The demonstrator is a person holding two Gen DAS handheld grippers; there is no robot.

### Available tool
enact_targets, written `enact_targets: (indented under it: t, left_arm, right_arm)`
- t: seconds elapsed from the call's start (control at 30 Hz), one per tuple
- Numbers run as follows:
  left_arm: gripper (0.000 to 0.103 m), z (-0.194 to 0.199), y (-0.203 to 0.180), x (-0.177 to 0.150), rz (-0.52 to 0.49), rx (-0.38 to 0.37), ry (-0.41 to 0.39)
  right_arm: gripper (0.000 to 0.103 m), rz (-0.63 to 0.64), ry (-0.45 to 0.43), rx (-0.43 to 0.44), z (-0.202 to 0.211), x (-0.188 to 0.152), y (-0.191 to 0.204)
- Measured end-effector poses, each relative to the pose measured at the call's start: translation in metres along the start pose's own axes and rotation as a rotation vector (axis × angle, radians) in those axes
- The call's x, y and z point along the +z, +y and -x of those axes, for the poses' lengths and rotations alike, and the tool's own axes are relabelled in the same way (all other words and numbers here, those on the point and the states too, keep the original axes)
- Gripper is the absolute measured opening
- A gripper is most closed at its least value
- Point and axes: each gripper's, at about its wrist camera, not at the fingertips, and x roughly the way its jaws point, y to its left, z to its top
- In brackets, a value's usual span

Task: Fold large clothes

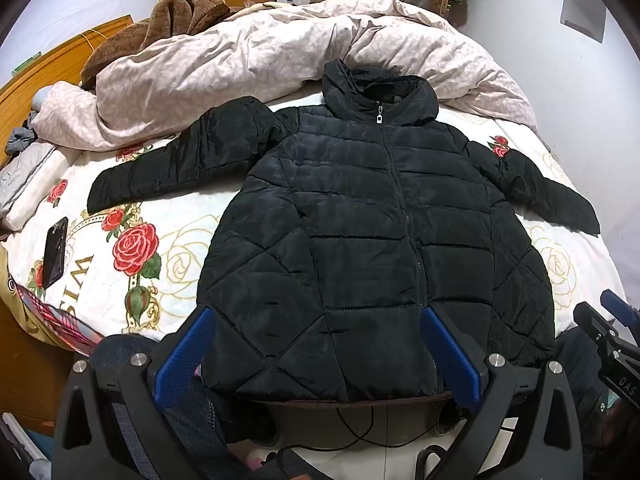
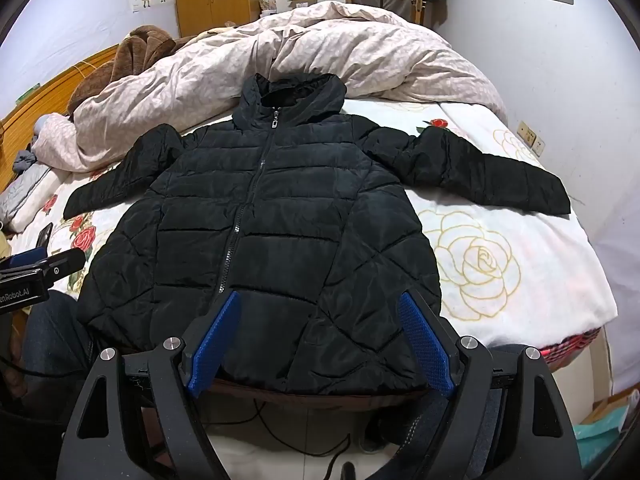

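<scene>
A black quilted hooded jacket (image 1: 360, 220) lies flat, zipped and front up on the bed, both sleeves spread out to the sides; it also shows in the right wrist view (image 2: 280, 232). Its hem hangs at the bed's near edge. My left gripper (image 1: 316, 316) is open with blue pads, above the hem's left part, holding nothing. My right gripper (image 2: 320, 300) is open over the hem's right part, holding nothing. Each gripper shows at the edge of the other's view, the right gripper (image 1: 608, 320) in the left wrist view and the left gripper (image 2: 40, 264) in the right.
A rumpled pink duvet (image 1: 280, 56) and a brown blanket (image 1: 176, 16) lie at the back of the bed. A black phone (image 1: 55, 252) lies on the rose-print sheet (image 1: 132, 248) at left. Cables run on the floor below the bed edge. A wall stands at right.
</scene>
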Motion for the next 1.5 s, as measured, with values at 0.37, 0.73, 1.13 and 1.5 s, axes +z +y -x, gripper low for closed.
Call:
enact_targets:
  t: [0.37,0.73,1.13,1.5]
  left_arm:
    - [0.103,0.0,0.001,0.0,0.003,-0.005,0.003]
    - [0.103,0.0,0.0,0.0,0.004,-0.003,0.008]
    - [0.103,-0.009,0.0,-0.001,0.001,-0.008,0.02]
    - [0.103,-0.022,0.009,0.01,0.013,0.017,0.029]
  right_arm:
    - [0.081,0.0,-0.001,-0.001,0.0,0.0,0.001]
    - [0.081,0.002,0.002,-0.001,0.0,0.001,0.0]
    - [0.081,0.003,0.004,0.0,-0.007,-0.002,0.003]
    - [0.081,0.038,0.026,0.017,-0.021,0.018,0.006]
